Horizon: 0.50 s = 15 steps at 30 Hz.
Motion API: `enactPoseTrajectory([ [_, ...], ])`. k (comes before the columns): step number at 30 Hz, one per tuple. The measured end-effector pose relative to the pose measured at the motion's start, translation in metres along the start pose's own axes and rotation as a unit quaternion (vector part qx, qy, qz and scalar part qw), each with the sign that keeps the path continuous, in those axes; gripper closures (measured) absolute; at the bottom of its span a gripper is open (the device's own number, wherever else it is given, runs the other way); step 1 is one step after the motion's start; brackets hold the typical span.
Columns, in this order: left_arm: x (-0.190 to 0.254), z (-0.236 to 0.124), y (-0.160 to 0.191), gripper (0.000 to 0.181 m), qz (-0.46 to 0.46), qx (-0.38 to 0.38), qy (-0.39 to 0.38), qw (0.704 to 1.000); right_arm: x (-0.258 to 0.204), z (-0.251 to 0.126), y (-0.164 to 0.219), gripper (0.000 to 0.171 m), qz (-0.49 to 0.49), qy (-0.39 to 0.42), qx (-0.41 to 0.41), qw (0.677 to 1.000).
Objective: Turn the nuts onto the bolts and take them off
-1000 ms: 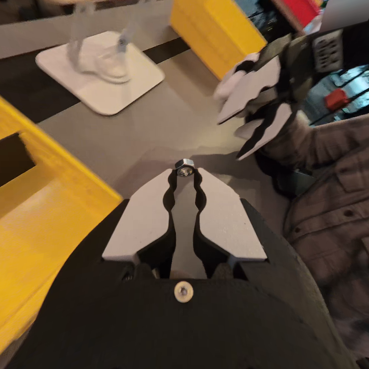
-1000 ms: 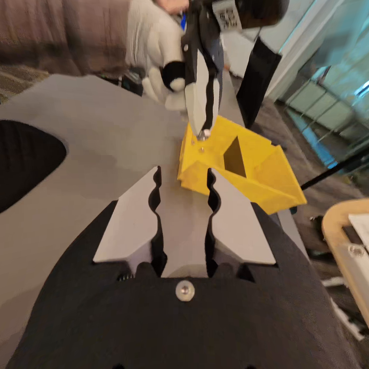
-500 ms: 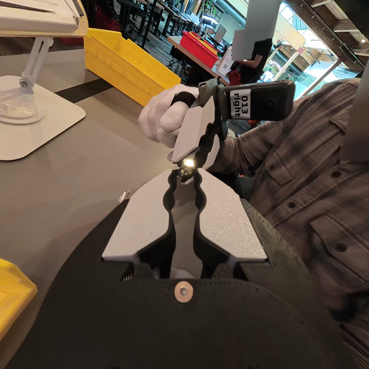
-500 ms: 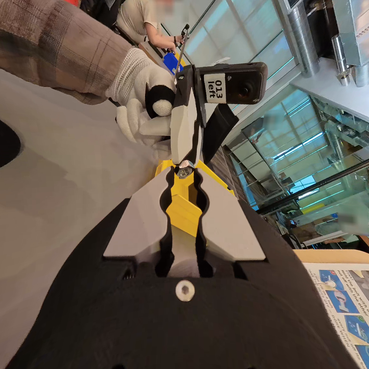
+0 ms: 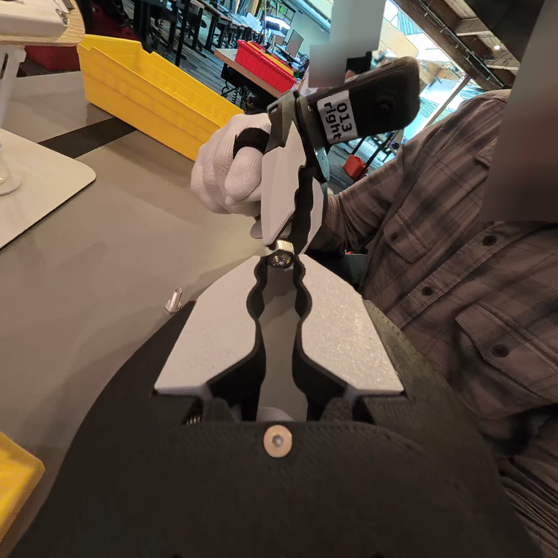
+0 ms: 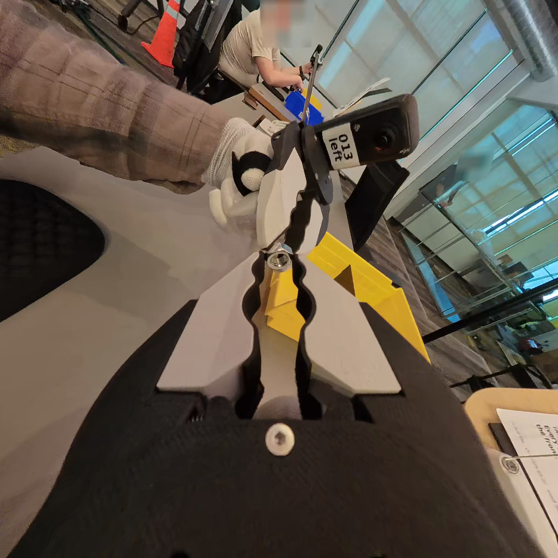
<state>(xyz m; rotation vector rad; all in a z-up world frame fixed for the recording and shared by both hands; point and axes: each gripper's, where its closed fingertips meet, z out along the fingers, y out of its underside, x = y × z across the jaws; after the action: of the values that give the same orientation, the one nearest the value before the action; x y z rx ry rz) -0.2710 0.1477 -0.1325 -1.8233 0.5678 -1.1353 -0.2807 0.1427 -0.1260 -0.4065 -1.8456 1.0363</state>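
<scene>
Left wrist view: the left gripper point(image 5: 280, 259) holds a steel nut point(image 5: 280, 258) pinched between its two fingertips, jaws narrowed onto the nut's flats, threaded bore facing the camera. Directly beyond the tips, the right gripper point(image 5: 282, 241) comes in from above, fingers drawn close together at the same nut; whether they press the nut or something behind it is hidden by the nut itself. A white-gloved hand point(image 5: 229, 175) grips the right gripper's handle. To the left of the jaws, a short bolt point(image 5: 173, 303) lies on the grey table point(image 5: 105, 235), apart from both grippers; its lower end is cut off by the gripper body. A yellow bin point(image 5: 145, 90) stands farther off, left of the jaws; a second yellow corner is cropped at the lower left edge.

Right wrist view: the same nut point(image 6: 278, 258) sits at the tips of the right gripper point(image 6: 279, 260), jaws narrowed about it, with the left gripper point(image 6: 280, 244) meeting it from beyond. Contact surfaces are too small to resolve. Another yellow bin point(image 6: 371, 290) lies behind the jaws, partly hidden by the fingers.
</scene>
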Motion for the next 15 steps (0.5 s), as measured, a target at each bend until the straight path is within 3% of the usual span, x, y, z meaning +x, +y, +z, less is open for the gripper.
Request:
enactPoseTrajectory([
  [6, 0.003, 0.006, -0.002, 0.164, 0.012, -0.003, 0.024, 1.000, -0.001, -0.008, -0.002, 0.155, -0.006, -0.010, 0.009, 1.000],
  [9, 0.006, 0.009, -0.003, 0.165, 0.015, -0.004, 0.034, 0.999, -0.006, -0.010, -0.004, 0.147, -0.010, -0.024, 0.006, 1.000],
  [15, 0.018, 0.018, -0.001, 0.165, 0.030, -0.014, 0.068, 0.997, -0.012, -0.017, -0.011, 0.155, -0.037, -0.041, 0.003, 0.998],
])
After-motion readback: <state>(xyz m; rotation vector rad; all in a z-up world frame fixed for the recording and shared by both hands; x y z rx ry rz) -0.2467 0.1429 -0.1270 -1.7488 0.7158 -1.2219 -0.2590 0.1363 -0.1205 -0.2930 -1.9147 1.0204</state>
